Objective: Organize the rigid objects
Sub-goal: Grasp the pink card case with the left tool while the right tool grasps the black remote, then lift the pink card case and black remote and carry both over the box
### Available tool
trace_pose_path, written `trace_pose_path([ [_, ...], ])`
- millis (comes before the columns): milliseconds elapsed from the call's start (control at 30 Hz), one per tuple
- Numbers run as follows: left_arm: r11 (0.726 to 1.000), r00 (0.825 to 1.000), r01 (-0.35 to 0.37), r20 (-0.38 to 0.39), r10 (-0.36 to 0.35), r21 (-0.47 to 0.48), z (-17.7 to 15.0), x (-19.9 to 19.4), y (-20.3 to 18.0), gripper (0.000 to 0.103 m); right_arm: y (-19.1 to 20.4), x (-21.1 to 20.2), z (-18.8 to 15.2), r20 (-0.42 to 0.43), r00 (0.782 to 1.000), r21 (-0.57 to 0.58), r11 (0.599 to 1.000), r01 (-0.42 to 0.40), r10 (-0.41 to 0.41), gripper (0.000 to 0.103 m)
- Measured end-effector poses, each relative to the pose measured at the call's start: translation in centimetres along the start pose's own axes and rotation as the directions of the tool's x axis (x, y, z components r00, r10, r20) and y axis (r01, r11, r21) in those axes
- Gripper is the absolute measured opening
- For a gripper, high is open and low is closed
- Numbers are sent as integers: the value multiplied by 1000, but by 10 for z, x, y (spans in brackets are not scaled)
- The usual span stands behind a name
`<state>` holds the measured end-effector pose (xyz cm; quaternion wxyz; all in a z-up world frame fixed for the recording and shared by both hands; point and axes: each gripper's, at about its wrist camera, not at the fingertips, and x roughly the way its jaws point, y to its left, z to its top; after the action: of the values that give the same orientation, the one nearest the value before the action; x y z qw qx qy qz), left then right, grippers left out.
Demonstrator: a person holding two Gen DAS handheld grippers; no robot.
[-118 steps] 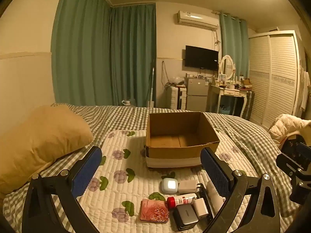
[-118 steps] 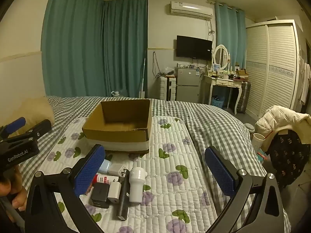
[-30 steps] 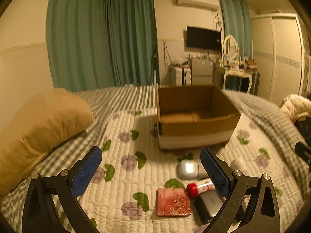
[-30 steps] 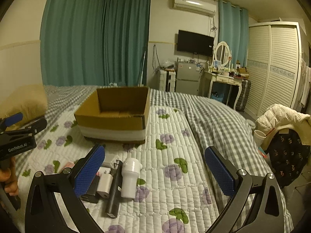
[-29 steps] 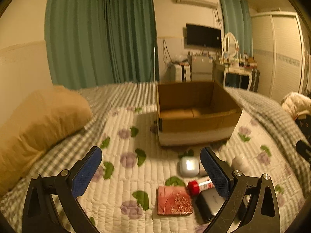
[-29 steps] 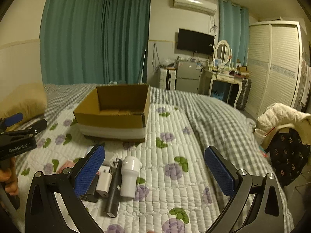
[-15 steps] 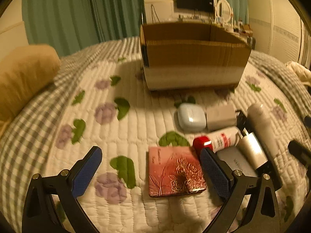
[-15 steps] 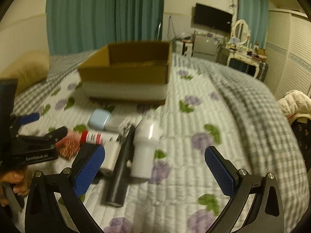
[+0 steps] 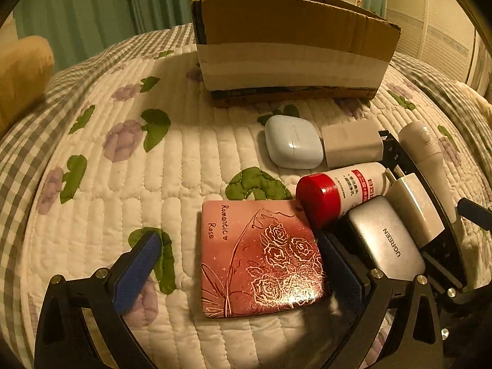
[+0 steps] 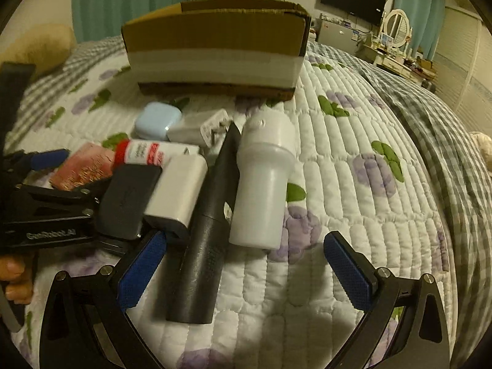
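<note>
A pink "Romantic Rose" box (image 9: 261, 258) lies flat on the quilt, and my left gripper (image 9: 240, 267) stands open with one finger on each side of it. To its right lie a red-capped bottle (image 9: 338, 190), a grey power bank (image 9: 384, 240), a white adapter (image 9: 412, 209), a pale blue earbud case (image 9: 292, 146) and a white charger (image 9: 350, 143). My right gripper (image 10: 244, 273) is open low over the quilt. The near ends of a black tube (image 10: 212, 227) and a white bottle (image 10: 264, 184) lie between and just ahead of its fingers.
An open cardboard box (image 9: 292, 46) stands on the quilt behind the pile. A tan pillow (image 9: 21, 73) lies at the far left. A hand (image 10: 15, 279) holds the left gripper at the left edge of the right wrist view. A wardrobe and dresser stand beyond the bed.
Both grippers have come down and forward from high over the bed to just above the pile. The left one now straddles the pink box; the right one has reached the tube and bottle.
</note>
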<state>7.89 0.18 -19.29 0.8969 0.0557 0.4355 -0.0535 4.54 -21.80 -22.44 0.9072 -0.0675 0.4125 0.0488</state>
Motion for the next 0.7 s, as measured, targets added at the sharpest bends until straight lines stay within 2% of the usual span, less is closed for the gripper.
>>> trace_pose_path([
  [67, 1000, 1000, -2, -2, 2, 4, 0, 0, 0, 101, 2, -1, -2, 7, 1000, -15, 1000, 7, -7, 92],
  [133, 1000, 1000, -6, -6, 6, 9, 0, -1, -1, 101, 4, -1, -3, 0, 1000, -26, 1000, 8, -8, 72],
  [233, 1000, 1000, -10, -13, 10, 5, 2, 4, -3, 101, 3, 1, -4, -15, 1000, -21, 1000, 23, -23, 59],
  [300, 1000, 1000, -11, -19, 11, 4, 5, 9, -4, 100, 2, 2, -3, -15, 1000, -17, 1000, 22, -22, 56],
  [333, 1000, 1000, -12, -18, 12, 0, 5, 9, -3, 97, 3, 2, -3, -12, 1000, -15, 1000, 24, -24, 53],
  [400, 1000, 1000, -24, 4, 24, 3, 3, 2, -2, 82, 1, -1, -3, -4, 1000, -8, 1000, 25, -25, 52],
  [433, 998, 998, -55, 12, 55, 7, 2, -1, -2, 69, 0, -2, -3, -3, 1000, -3, 1000, 22, -22, 51],
  [533, 1000, 1000, -21, 12, 21, -7, 1, -7, 6, 69, -4, -6, -5, 3, 1000, 11, 1000, 7, -7, 51],
  [700, 1000, 998, -23, 66, 24, -19, -6, -26, 9, 69, -4, -15, -11, 34, 999, 26, 1000, 0, -1, 49],
])
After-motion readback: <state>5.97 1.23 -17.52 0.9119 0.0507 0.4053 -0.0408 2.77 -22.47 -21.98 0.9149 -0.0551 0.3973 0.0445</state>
